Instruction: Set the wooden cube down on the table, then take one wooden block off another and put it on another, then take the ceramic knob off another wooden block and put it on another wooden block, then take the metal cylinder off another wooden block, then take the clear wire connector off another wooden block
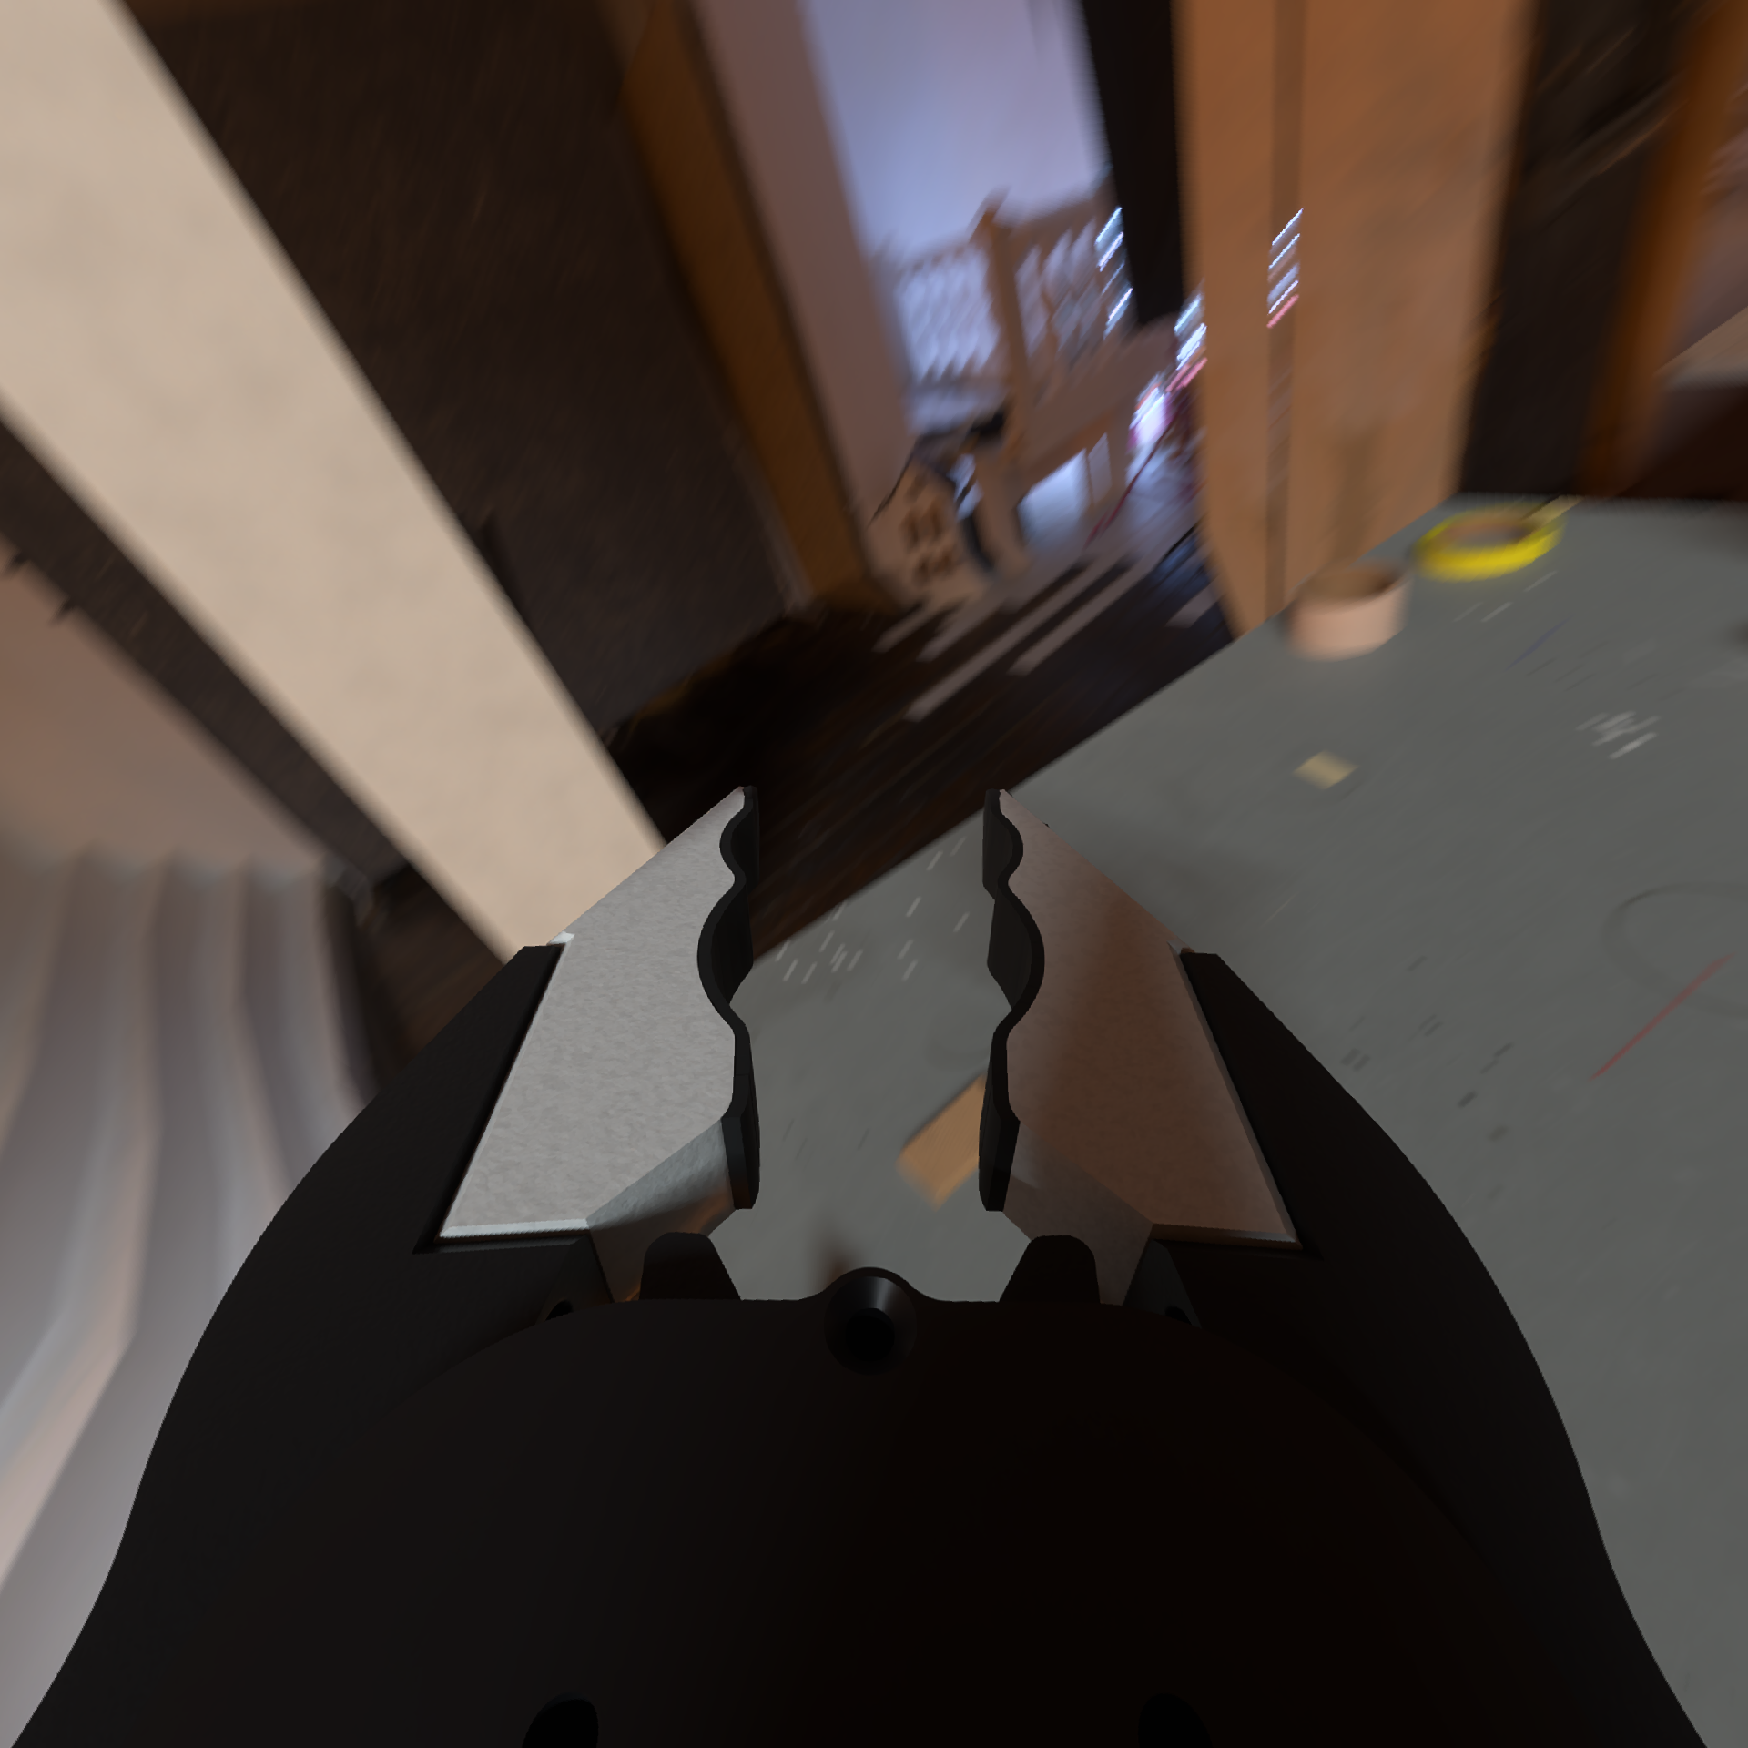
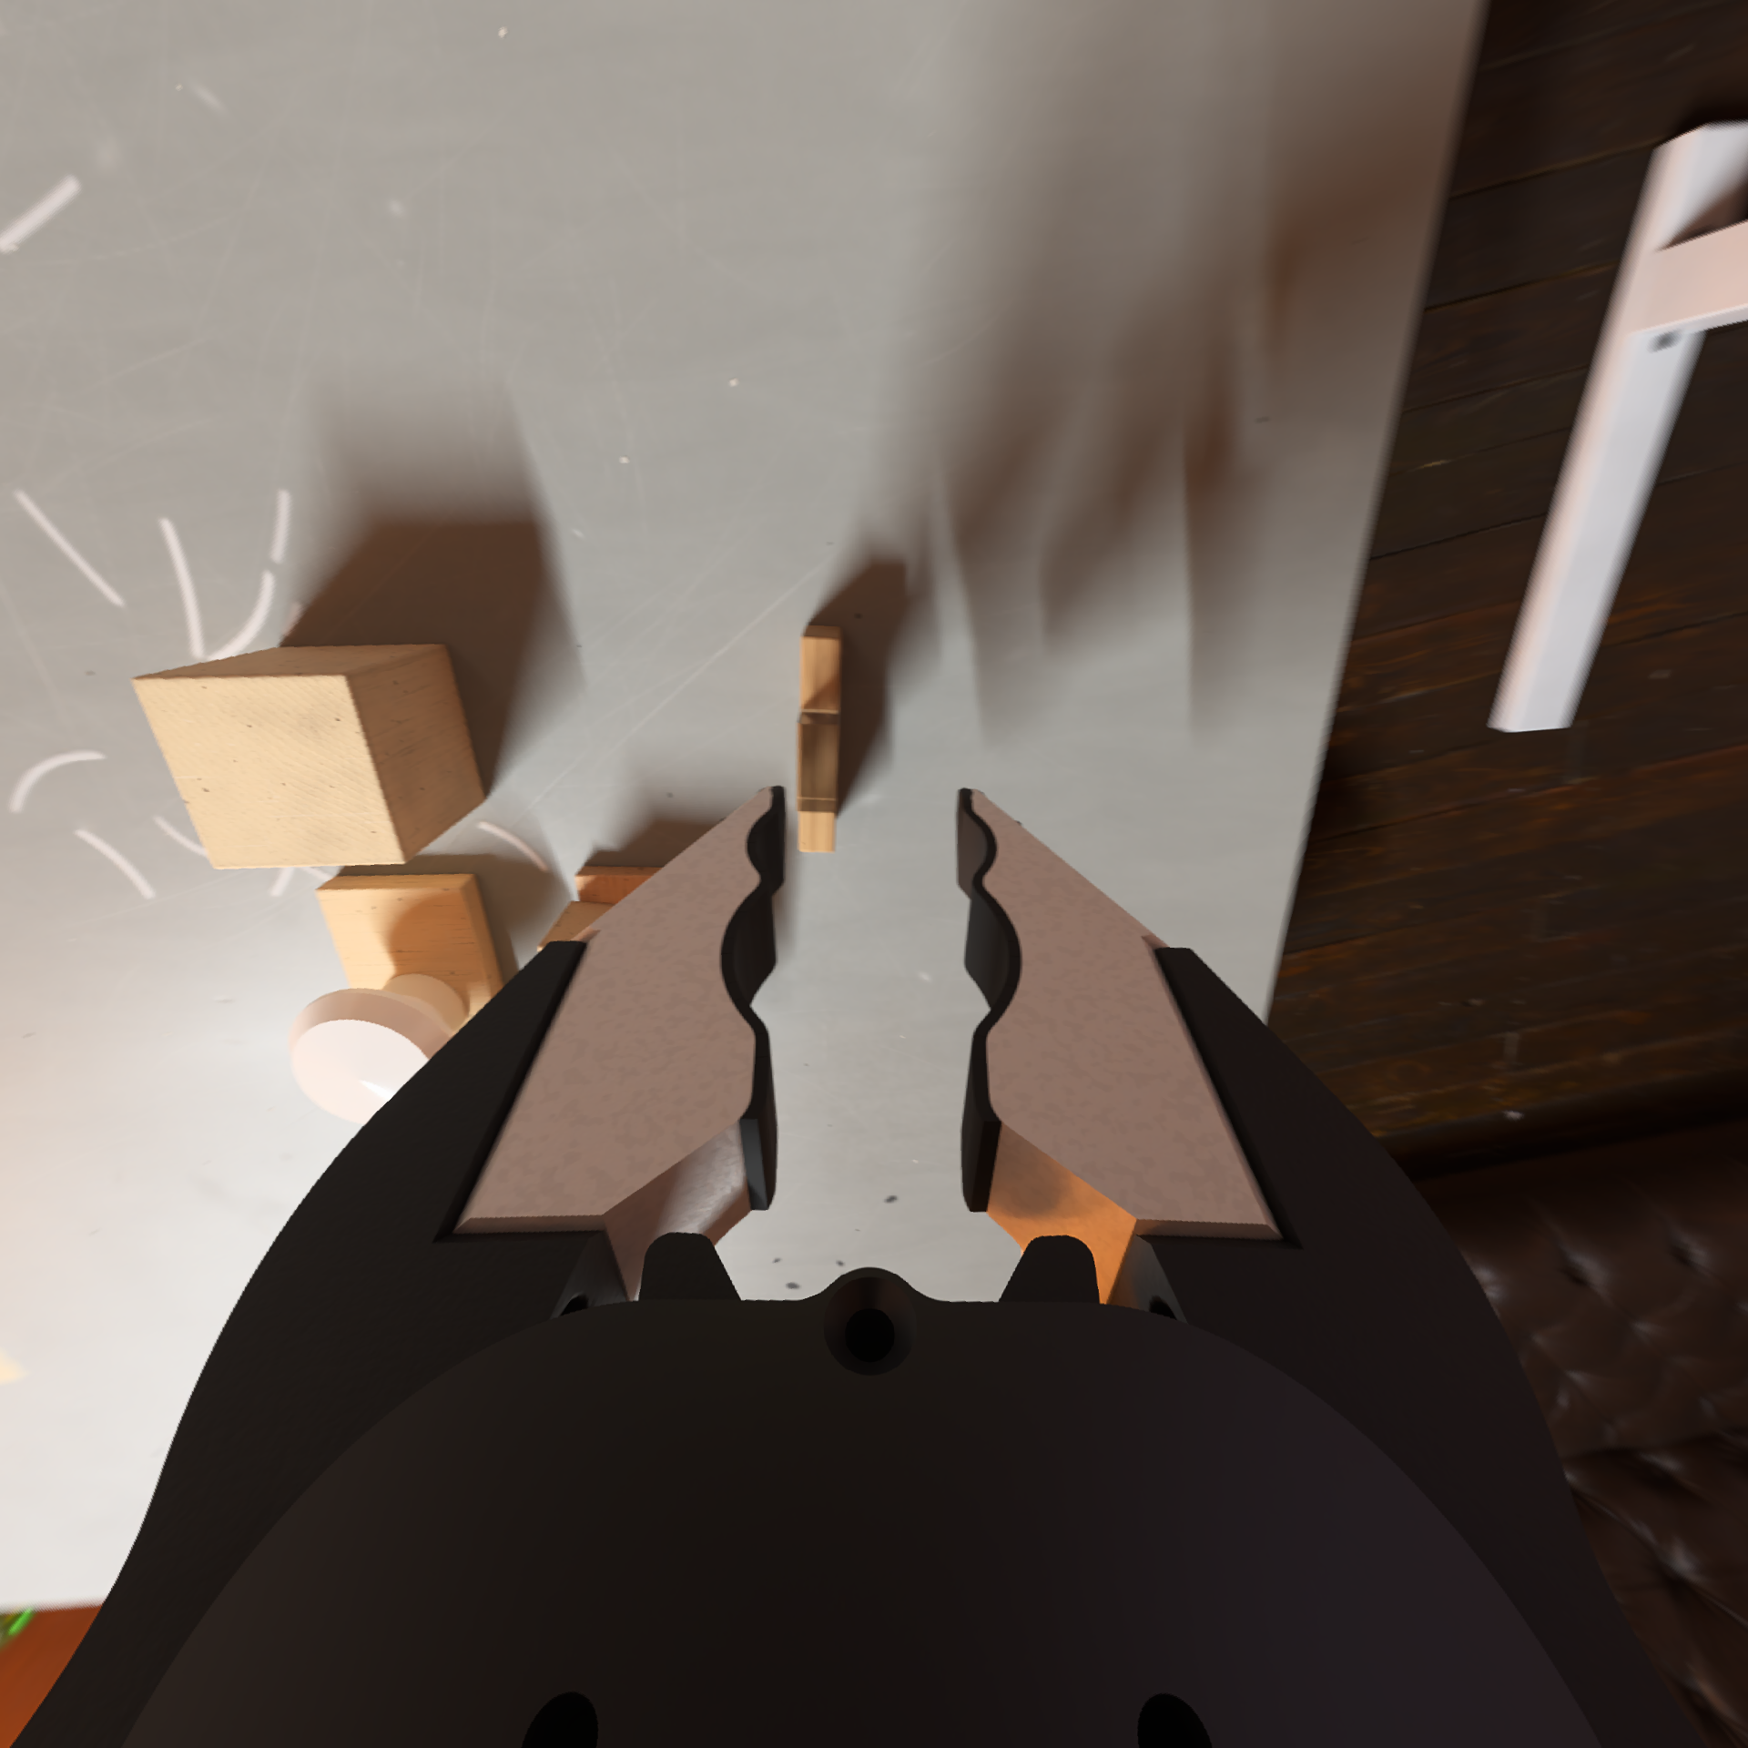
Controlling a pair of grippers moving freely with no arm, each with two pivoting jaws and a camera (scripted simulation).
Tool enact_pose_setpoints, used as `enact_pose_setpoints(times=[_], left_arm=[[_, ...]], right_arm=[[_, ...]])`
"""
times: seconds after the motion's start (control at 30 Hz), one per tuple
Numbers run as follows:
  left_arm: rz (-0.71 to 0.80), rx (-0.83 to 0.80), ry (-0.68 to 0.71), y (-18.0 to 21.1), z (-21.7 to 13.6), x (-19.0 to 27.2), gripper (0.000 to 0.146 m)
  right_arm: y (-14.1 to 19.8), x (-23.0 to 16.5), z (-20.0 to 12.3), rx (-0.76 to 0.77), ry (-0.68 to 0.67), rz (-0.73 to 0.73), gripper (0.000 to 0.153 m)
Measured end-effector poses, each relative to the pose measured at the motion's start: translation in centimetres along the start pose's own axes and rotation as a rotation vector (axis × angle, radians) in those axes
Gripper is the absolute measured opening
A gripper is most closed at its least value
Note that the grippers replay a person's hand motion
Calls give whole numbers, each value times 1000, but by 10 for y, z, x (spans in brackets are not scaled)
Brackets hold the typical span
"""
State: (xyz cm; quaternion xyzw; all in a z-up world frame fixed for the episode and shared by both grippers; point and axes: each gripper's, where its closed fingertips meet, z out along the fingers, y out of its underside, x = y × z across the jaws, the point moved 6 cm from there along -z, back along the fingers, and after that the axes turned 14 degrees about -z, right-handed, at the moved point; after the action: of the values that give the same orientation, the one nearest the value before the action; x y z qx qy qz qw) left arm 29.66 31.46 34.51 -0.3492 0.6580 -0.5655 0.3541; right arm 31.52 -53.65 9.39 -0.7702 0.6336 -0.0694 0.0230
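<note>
In the right wrist view, my right gripper [image 2: 870,804] is open and empty above the grey table [image 2: 851,331]. A large wooden cube [image 2: 303,757] lies on the table to its left. Below the cube, a white ceramic knob [image 2: 355,1055] lies against a flat wooden block [image 2: 407,927]. A narrow wooden block [image 2: 818,738] stands just beyond my fingertips. Another wooden block [image 2: 605,894] shows partly behind my left finger. In the left wrist view, my left gripper [image 1: 870,813] is open and empty over the table's edge [image 1: 1182,681]. A wooden block [image 1: 941,1149] shows between its fingers.
In the left wrist view, a yellow tape roll [image 1: 1490,544] and a pale tape roll [image 1: 1348,610] lie on the far part of the table. Dark wooden floor [image 2: 1513,851] runs beyond the table's right edge, with a white frame [image 2: 1627,426] there.
</note>
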Motion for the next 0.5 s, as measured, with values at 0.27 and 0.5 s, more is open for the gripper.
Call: enact_pose_setpoints(times=[0.27,0.5], left_arm=[[-47,-559,-394,120,-23,-77,62],[-211,-718,-433,198,6,-91,71]], right_arm=[[-2,-2,9,3,-226,77,8],[-2,-7,8,-39,-227,63,8]])
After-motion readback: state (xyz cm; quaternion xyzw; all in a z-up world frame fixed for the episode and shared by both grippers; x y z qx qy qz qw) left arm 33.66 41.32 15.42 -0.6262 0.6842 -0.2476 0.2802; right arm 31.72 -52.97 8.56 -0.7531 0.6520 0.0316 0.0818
